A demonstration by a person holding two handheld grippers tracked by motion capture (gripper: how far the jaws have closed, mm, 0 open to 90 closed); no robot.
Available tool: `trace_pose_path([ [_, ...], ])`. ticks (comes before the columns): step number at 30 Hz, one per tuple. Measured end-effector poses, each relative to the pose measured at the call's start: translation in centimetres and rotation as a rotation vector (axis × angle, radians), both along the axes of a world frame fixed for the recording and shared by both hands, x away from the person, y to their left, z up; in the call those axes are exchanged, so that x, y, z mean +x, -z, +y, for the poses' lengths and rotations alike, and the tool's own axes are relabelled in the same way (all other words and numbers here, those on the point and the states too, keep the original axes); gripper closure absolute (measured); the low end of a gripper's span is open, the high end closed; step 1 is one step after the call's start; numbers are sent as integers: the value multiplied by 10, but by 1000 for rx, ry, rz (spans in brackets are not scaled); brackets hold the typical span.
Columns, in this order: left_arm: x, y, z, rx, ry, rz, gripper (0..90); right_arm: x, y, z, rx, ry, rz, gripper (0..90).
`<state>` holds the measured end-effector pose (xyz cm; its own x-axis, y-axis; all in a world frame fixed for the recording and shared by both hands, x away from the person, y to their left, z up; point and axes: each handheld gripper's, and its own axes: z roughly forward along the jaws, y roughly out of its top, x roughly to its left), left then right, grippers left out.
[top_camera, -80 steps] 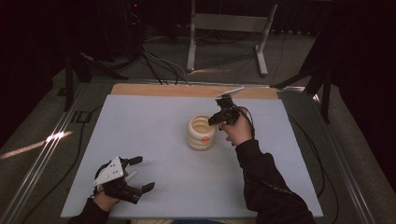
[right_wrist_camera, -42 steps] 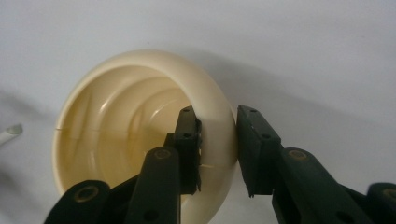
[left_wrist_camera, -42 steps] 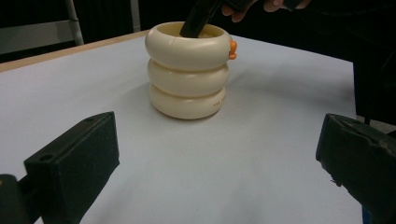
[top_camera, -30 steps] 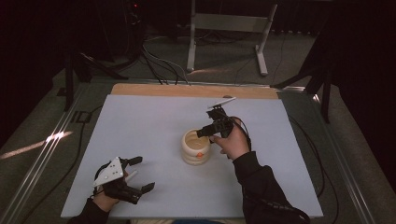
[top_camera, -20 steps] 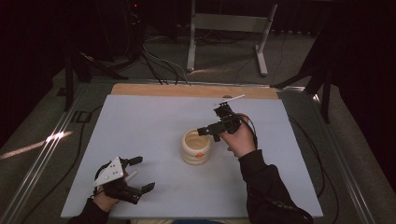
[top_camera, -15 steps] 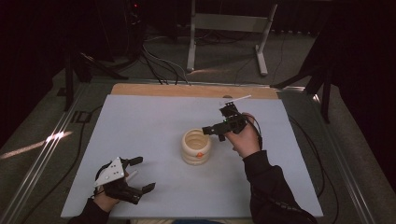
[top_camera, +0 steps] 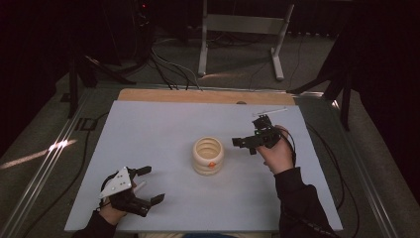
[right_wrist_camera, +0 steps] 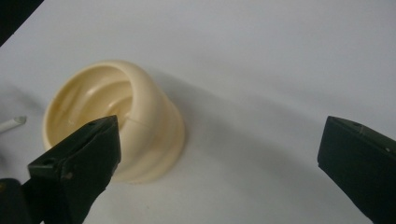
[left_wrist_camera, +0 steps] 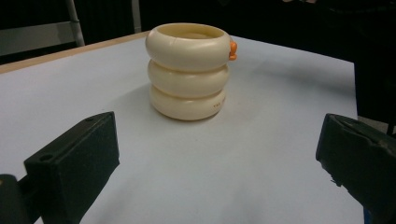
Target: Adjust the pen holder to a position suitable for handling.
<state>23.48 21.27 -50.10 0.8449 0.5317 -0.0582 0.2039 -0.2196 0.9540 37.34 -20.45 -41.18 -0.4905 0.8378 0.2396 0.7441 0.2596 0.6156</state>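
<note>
A cream ribbed cup (top_camera: 208, 155), formed of three stacked rounded rings with a small orange tab (top_camera: 211, 165) on its side, stands upright near the middle of the pale worktop (top_camera: 148, 129). In the left gripper view the cup (left_wrist_camera: 188, 70) rises beyond the two black fingers (left_wrist_camera: 72, 165), with the orange tab (left_wrist_camera: 232, 50) at the top ring's right edge. In the right gripper view the cup (right_wrist_camera: 119, 119) is seen from above and to one side, its hollow interior visible, partly behind the left-hand finger (right_wrist_camera: 77, 163).

The left gripper (top_camera: 148, 185) rests low at the near left corner of the worktop, held in the person's left hand (top_camera: 111, 213), a grey three-cornered plate (top_camera: 117, 181) on top. Its fingers are spread wide with nothing between them, well apart from the cup.

The right gripper (top_camera: 242, 144) is held above the worktop just to the right of the cup, in the person's right hand (top_camera: 277, 153), pointing toward the cup. Its fingers are likewise spread wide and empty, not touching the cup.

A thin white stick (top_camera: 270, 112) lies near the far right edge of the worktop. A wooden strip (top_camera: 198, 95) borders the far edge.
</note>
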Motion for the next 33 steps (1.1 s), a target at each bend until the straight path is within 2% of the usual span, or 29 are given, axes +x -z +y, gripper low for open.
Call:
trace_pose_path([
  [9, 0, 0, 0, 1, -2, -2, 1, -17, 17, -24, 23, 33, -56, 0],
  [10, 0, 0, 0, 1, -2, -1, 1, -20, 19, -27, 15, 38, -65, 0],
  [15, 0, 0, 0, 2, -1, 1, 1, -27, 32, -38, 26, 36, -63, 0],
  [22, 0, 0, 0, 1, -2, 1, 1, -38, 53, -54, 37, 35, -92, 0],
  [26, 0, 0, 0, -2, -1, 3, 1, -45, 65, -60, 20, 35, -97, 0],
  [28, 0, 0, 0, -1, -3, 2, 1, -49, 69, -64, 43, 37, -103, 0],
  [30, 0, 0, 0, -5, -4, 4, 1, -53, 74, -68, 60, 38, -115, 0],
  [33, 1, 1, 0, -6, -4, 6, 1, -60, 78, -70, 52, 35, -142, 0],
])
